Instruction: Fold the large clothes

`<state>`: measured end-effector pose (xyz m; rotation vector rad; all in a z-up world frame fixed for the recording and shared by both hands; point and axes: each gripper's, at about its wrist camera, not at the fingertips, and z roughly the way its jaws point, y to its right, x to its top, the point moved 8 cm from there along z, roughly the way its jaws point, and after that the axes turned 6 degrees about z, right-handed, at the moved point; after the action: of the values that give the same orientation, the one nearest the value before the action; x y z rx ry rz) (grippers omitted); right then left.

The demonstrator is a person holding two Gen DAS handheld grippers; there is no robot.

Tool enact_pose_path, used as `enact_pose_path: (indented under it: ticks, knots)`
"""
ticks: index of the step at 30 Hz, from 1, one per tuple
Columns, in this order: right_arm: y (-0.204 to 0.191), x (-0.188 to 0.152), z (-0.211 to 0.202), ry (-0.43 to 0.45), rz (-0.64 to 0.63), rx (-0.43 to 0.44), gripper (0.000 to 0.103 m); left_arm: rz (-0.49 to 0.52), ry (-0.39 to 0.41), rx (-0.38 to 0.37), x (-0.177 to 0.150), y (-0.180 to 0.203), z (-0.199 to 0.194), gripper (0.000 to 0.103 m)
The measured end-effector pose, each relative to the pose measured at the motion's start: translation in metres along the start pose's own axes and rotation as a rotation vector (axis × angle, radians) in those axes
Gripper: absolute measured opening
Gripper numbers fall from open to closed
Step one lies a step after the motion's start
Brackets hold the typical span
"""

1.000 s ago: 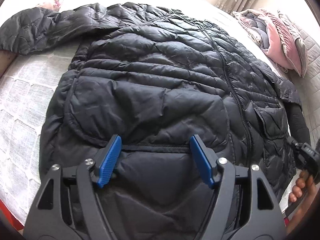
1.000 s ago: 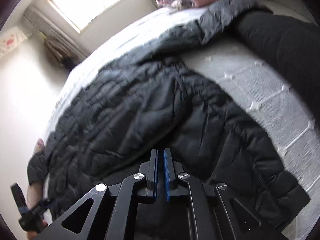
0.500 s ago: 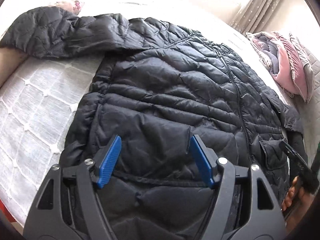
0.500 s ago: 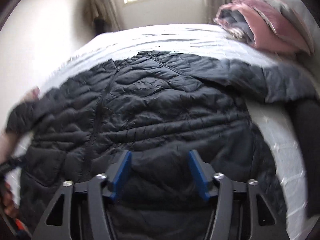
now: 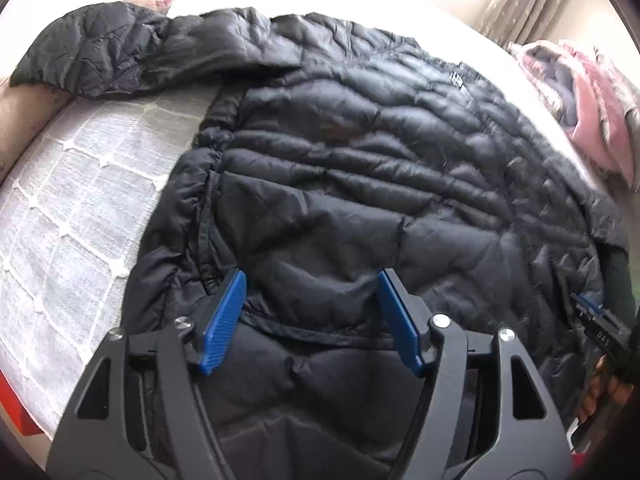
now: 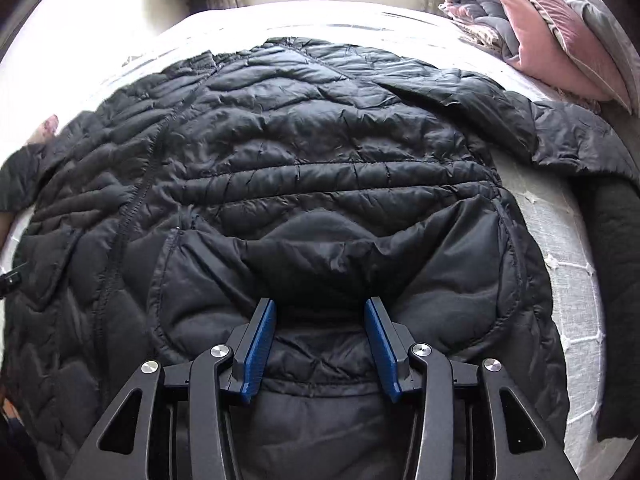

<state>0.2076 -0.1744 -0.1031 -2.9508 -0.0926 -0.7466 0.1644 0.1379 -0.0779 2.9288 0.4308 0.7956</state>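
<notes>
The jacket (image 5: 360, 184) lies spread flat, front up, across the bed (image 5: 80, 200), sleeves out at 10 and 2 o'clock. Puffy and quilted, it looks light, soft and slick, likely to spring back and slide; pinching the hem or side seams should hold best. The left gripper (image 5: 310, 312) and right gripper (image 6: 320, 340) hang over the hem at 6 o'clock, jaws wide, holding nothing.

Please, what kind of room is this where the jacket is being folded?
Most likely a bedroom in a home. The black puffer jacket lies spread on a bed with a white quilted cover, folded pink and grey bedding is piled at the far corner, and curtains hang behind it.
</notes>
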Motion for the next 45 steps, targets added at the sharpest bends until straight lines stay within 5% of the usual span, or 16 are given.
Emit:
enact_pose_path:
  ticks: [6,12,16,20,30,32,34,37,39,45]
  knots:
    - [0.047,0.015,-0.051,0.101,0.174,0.079,0.057,0.028,0.104,-0.036,0.009,0.013,-0.024,0.069]
    - [0.188,0.029,-0.104,0.288,0.642,0.087,0.066,-0.019,0.098,-0.120,0.015,0.026,-0.013,0.069]
    - [0.255,0.046,-0.128,0.413,0.845,0.225,0.066,-0.002,0.089,-0.128,0.015,0.032,-0.011,0.069]
    - [0.306,0.070,-0.117,0.427,0.977,0.251,0.066,-0.019,0.064,-0.146,0.015,0.032,-0.002,0.069]
    - [0.390,0.116,-0.042,0.299,1.143,0.000,0.059,0.033,0.046,-0.104,0.018,0.041,0.016,0.069]
    - [0.396,0.124,-0.036,0.292,1.132,-0.041,0.044,0.055,0.054,-0.101,0.018,0.044,0.016,0.069]
    - [0.402,0.128,-0.031,0.301,1.110,-0.063,0.008,0.072,0.058,-0.086,0.019,0.045,0.018,0.069]
    - [0.409,0.130,-0.042,0.390,1.109,-0.106,0.005,0.090,0.050,-0.077,0.018,0.046,0.021,0.069]
    - [0.413,0.131,-0.058,0.429,1.071,-0.212,0.004,0.105,0.039,-0.092,0.016,0.049,0.022,0.069]
    - [0.421,0.140,-0.111,0.530,1.025,-0.285,0.003,0.172,-0.020,-0.226,0.002,0.074,0.019,0.070]
